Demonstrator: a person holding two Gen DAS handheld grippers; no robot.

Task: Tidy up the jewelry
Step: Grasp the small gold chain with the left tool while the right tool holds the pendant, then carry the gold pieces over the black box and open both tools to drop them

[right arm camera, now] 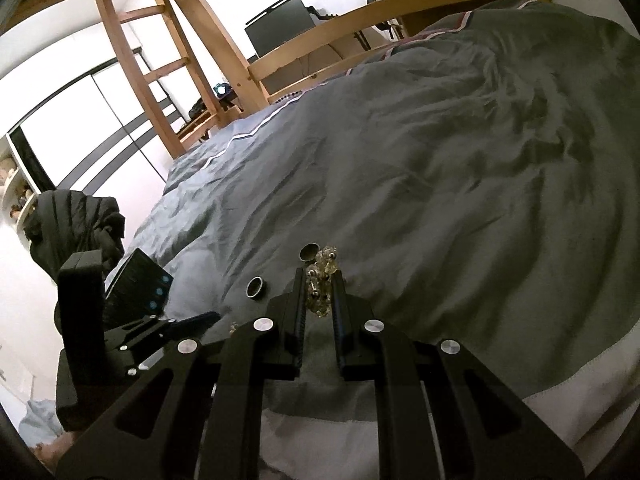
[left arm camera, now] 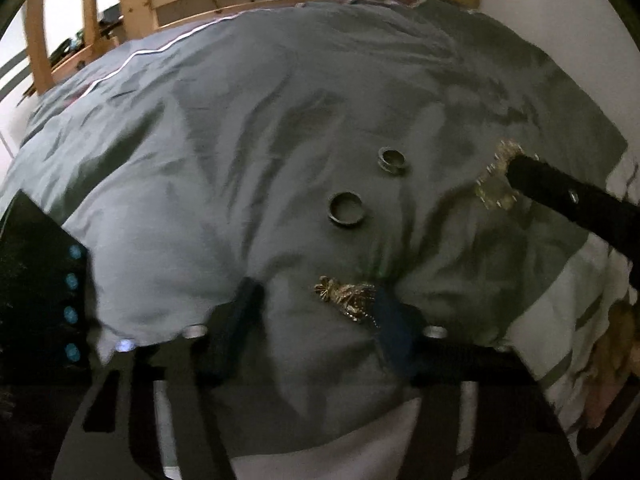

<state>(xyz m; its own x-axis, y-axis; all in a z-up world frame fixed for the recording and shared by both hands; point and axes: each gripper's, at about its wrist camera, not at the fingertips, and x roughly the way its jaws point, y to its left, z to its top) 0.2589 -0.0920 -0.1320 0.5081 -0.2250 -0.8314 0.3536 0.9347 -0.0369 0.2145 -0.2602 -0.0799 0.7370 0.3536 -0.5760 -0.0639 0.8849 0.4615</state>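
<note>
Brooch (left arm camera: 346,298), gold and spiky, lies on the grey duvet (left arm camera: 240,140) right between the fingers of the left gripper (left arm camera: 316,312). It sits hard against the right-hand finger, with bare fabric between it and the left-hand one. Its long axis runs slantwise, from up-left down toward that right finger, so it lies roughly across the gap rather than along it. The jaws stand about half open; whether the right pad is actually touching the gold I cannot tell through the blur, but the left pad is clearly off it, so no grip yet.

Over on the other side, the right gripper (right arm camera: 320,292) is pinched nearly closed on a beaded piece (right arm camera: 320,280) of clear yellowish stones, held upright between the pads and poking out past the tips. In the left view it shows as a black bar with the beads at its end, well apart from the brooch.

Two rings rest on the duvet beyond the brooch: the plain ring (left arm camera: 346,212) nearer, the second ring (left arm camera: 393,160) farther. A dark box (left arm camera: 40,272) with blue dots waits at the left edge.

The left hand is plainly the nearer one, and by my reading the brooch is off-centre: closing should sweep it inward, though it may snag fabric.
</note>
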